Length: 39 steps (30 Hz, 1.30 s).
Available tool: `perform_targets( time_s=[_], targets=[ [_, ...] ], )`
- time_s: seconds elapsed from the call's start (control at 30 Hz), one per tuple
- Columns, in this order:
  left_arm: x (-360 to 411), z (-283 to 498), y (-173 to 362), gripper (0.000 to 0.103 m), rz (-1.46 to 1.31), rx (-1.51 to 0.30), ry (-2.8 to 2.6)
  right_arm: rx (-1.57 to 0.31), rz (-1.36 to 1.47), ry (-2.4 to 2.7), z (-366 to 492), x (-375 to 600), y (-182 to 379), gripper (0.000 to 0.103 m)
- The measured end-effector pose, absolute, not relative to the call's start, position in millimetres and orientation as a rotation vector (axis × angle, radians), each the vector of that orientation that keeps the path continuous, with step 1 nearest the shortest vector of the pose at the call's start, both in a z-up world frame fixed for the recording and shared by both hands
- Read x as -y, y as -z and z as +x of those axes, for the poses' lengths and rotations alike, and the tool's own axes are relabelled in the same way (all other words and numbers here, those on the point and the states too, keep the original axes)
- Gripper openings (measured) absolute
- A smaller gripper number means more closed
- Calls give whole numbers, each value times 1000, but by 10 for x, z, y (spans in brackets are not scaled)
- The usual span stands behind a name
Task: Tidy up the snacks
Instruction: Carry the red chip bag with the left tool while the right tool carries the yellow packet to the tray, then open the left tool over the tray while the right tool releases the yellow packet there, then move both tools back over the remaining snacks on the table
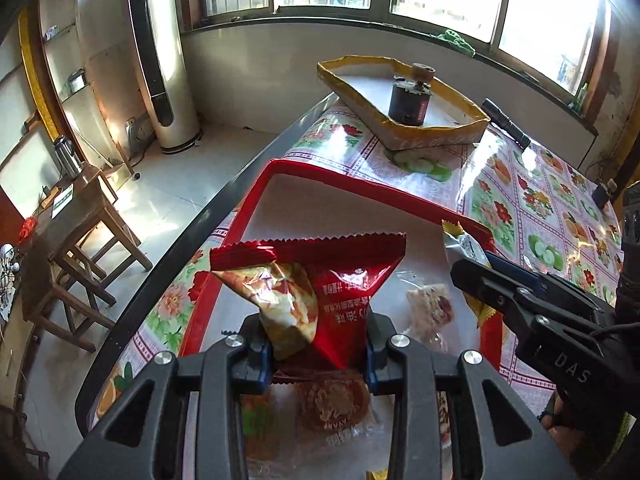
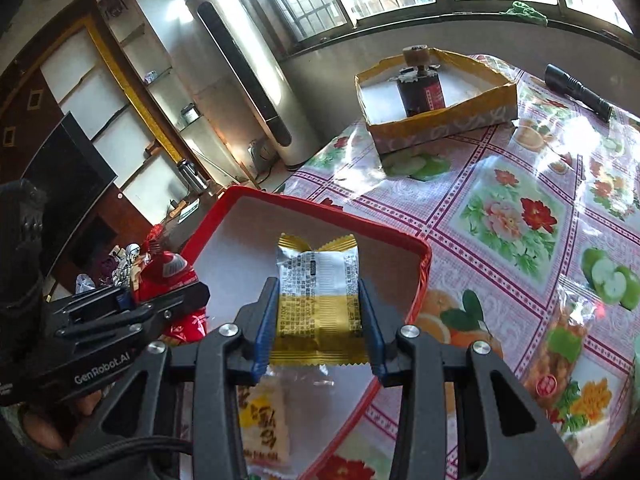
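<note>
Over the red tray (image 1: 360, 190), the left gripper (image 1: 318, 344) clamped a red snack packet (image 1: 352, 280) and a crumpled orange one (image 1: 280, 300) between its pads, while the right gripper (image 2: 320, 332) pinched a gold-and-silver packet (image 2: 318, 280). Loose wrapped snacks lay in the tray below. Farther back, the yellow box (image 2: 440, 124) held a dark jar (image 2: 420, 92).

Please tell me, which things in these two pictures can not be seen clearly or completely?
- Left wrist view: the snacks low in the red tray are partly hidden behind the left claw and its red packet.
- Right wrist view: the yellow-and-white packet is partly hidden by the right claw.
- Right wrist view: print on the gold packet is too small to read.
</note>
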<state>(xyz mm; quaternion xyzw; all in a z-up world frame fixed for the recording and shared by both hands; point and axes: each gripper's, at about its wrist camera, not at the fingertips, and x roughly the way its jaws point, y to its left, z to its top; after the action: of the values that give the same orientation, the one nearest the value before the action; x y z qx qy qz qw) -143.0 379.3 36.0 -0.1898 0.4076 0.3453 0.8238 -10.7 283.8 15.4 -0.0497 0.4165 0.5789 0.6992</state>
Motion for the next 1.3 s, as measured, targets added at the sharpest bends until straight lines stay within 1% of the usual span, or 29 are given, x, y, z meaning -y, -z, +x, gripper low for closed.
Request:
perform_targets(
  time_s=[0.2, 0.37, 0.43, 0.53, 0.6, 0.67, 0.73, 0.83, 0.93, 1.03, 1.13, 1.3],
  targets=[
    [-3876, -1318, -275, 33, -391, -891, -746, -964, -128, -1271, -24, -2990, -1, 41],
    [-3917, -1235, -167, 33, -378, -929, -757, -941, -156, -1275, -57, -3029, -10, 41],
    [-3919, -1229, -144, 35, -371, -932, -768, -940, -155, -1279, -56, -3026, -9, 41],
    [-3910, -1223, -145, 36, -364, -937, -775, -937, -159, -1281, -61, -3029, -10, 42],
    [-3909, -1216, -139, 40, -362, -945, -776, -933, -167, -1279, -78, -3034, -14, 44],
    [-3916, -1230, -143, 55, -380, -947, -779, -931, -165, -1284, -87, -3039, -27, 46],
    [-3915, -1273, -179, 60, -387, -934, -790, -930, -158, -1285, -89, -3017, -46, 46],
    [-3894, -1352, -265, 63, -398, -910, -798, -920, -146, -1284, -87, -2946, -106, 47],
    [-3841, -1395, -345, 63, -397, -890, -806, -898, -115, -1284, -89, -2790, -204, 48],
    [-3740, -1416, -399, 65, -405, -876, -787, -880, -88, -1274, -102, -2577, -276, 50],
    [-3584, -1385, -433, 66, -398, -866, -761, -882, -77, -1253, -102, -2368, -283, 52],
    [-3315, -1319, -456, 66, -390, -870, -701, -896, -58, -1213, -76, -2040, -276, 53]
  ],
)
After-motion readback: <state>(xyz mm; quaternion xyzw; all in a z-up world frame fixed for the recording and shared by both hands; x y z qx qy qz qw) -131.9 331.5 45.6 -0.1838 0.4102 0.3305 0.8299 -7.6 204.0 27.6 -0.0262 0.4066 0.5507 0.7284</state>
